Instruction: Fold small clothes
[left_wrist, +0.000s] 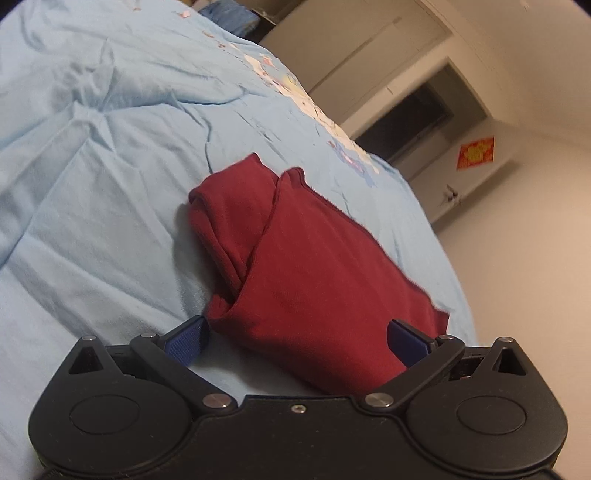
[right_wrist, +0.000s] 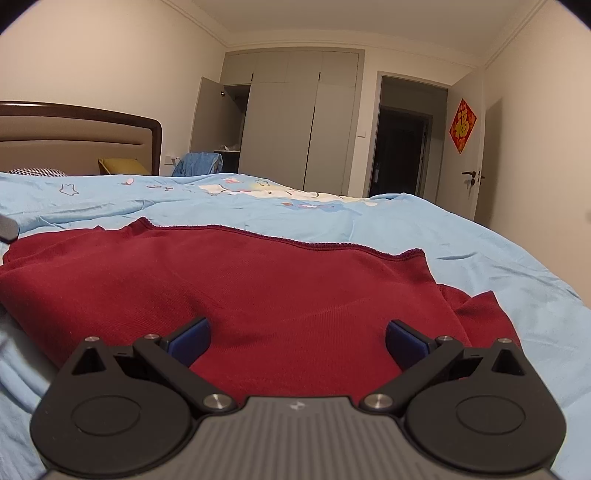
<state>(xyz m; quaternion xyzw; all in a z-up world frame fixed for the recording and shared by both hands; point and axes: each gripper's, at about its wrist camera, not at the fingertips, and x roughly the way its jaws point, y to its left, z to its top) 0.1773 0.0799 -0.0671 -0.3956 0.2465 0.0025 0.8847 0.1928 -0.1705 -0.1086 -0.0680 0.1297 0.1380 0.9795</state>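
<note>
Spreading wide, the left gripper (left_wrist: 297, 341) hangs with its blue pads (left_wrist: 186, 338) well apart, one on each side of the near end of a dark red garment (left_wrist: 314, 269), and neither pad is seen to press the cloth. The right gripper (right_wrist: 297, 341) is likewise splayed, its blue pads (right_wrist: 192, 339) parted above the broad red knit (right_wrist: 258, 288), pinching nothing that can be made out.

In the left wrist view the garment lies partly folded on the pale blue bedspread (left_wrist: 92, 184), one layer laid over another with a rolled edge at its far left. In the right wrist view it spreads flat across the bedspread (right_wrist: 461, 236), its stitched hem running along the far side and a lower layer poking out at the right.

Beyond the cloth, the bedspread carries a printed cartoon pattern (right_wrist: 280, 194). A padded headboard (right_wrist: 74, 140) with a dark wooden frame stands at the left. The only container in sight is the built-in wardrobe (right_wrist: 295, 122) against the far wall; one of its doors (right_wrist: 207, 125) stands ajar, and what is inside is too dim to tell. A blue bundle of fabric (right_wrist: 199, 164) sits before it. A dark doorway (right_wrist: 402, 147) opens at the right, beside a door bearing a red diamond decoration (right_wrist: 462, 125).
</note>
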